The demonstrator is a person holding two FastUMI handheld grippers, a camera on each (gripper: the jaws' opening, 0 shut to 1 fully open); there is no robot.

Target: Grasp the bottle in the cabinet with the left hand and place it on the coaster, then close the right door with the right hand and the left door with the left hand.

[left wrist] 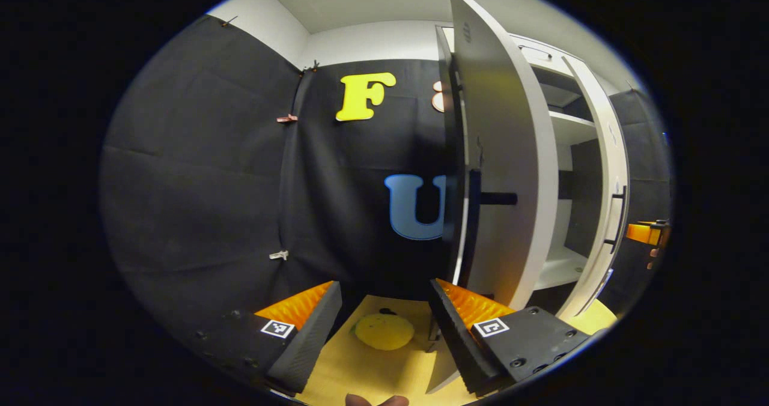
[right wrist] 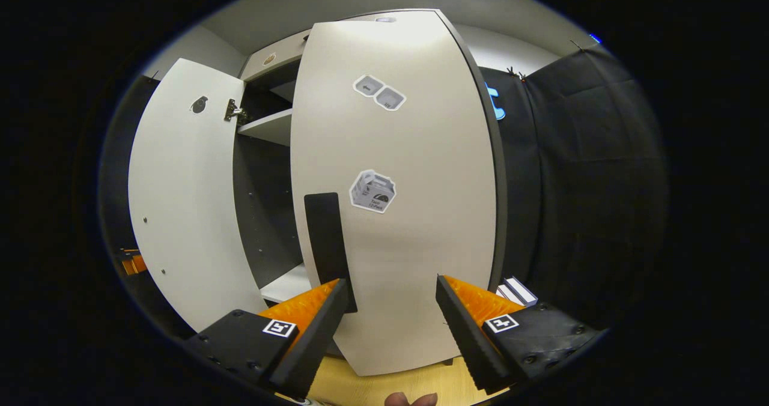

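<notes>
My left gripper [left wrist: 384, 328] stands wide open with nothing between its fingers, held above the pale wooden table [left wrist: 360, 373]. Between the fingers, at about 6 o'clock in the left gripper view, I see a round yellow coaster [left wrist: 384, 331] lying flat on the table; a small dark shape sits at its far edge, too small for me to name. I cannot make out the bottle from here.

At 2 o'clock in that view stands the white cabinet [left wrist: 565, 124]. Its left door [left wrist: 504, 172] is swung out toward me, edge-on, with a dark bar handle [left wrist: 497, 199] sticking out at mid-height. Behind it the shelves [left wrist: 571, 121] look bare as far as I can see, the lower board [left wrist: 562, 269] too. The right door [left wrist: 607, 172] hangs open at 3 o'clock, and just past it a bit of the other gripper shows.

My right gripper [right wrist: 389, 328] is also wide open and holds nothing. Straight ahead, at 12 o'clock in the right gripper view, the right door fills the middle, its white inner face carrying stickers [right wrist: 373, 191] and a dark rectangular patch [right wrist: 327, 244] just above my left finger [right wrist: 312, 328]. At 9 o'clock the left door stands open. Between the doors I see a shelf and the dark inside wall.
</notes>
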